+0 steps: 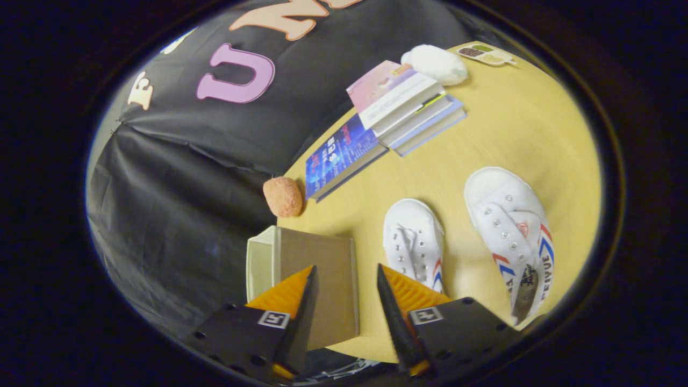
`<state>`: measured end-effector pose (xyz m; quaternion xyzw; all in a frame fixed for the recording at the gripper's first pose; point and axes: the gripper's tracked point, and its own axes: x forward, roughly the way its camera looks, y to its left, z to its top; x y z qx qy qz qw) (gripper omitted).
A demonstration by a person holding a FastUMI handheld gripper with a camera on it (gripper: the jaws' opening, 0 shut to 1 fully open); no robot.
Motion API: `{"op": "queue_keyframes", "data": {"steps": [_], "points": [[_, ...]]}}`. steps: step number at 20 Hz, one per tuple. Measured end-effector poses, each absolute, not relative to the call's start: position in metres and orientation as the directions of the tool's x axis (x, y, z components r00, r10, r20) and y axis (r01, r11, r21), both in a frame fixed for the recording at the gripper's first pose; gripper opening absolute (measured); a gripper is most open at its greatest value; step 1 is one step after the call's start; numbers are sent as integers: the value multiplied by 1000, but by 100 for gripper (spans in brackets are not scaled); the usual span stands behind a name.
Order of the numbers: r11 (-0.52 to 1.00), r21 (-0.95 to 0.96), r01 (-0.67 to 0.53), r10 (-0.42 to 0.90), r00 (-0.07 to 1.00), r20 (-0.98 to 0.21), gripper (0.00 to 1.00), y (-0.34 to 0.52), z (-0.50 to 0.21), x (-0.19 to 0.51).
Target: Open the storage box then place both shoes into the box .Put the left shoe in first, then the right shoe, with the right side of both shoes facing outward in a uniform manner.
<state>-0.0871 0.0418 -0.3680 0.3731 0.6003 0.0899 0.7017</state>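
The right-hand white shoe [510, 231] is showing the brand word "FEIVUE" in dark capitals along its side, next to red and blue stripes. The other white shoe [414, 242] is carrying similar stripes but no readable word. The blue book [341, 153] cover is bearing print too small and blurred to read.

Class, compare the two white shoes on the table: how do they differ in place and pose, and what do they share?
The near shoe lies just ahead of the open tool, beside the box; the far shoe lies further out to the side. The near shoe looks smaller in view, and the far shoe shows more of its side stripes. Both are white with eyelets and red and blue stripes, toes pointing towards the books.
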Motion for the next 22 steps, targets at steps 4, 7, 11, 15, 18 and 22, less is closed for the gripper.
{"op": "queue_keyframes", "data": {"steps": [4, 7, 11, 15, 18, 22], "points": [[763, 563, 317, 519, 218, -827, 82, 29, -390, -103], [835, 467, 291, 432, 178, -884, 82, 11, -412, -120], [891, 380, 248, 361, 121, -925, 82, -4, -437, -137], [904, 350, 246, 344, 69, -937, 75, 0, -462, -142], [908, 343, 241, 344, 39, -938, 67, 9, -474, -144], [895, 366, 254, 371, 31, -928, 58, 25, -480, -143]]}}
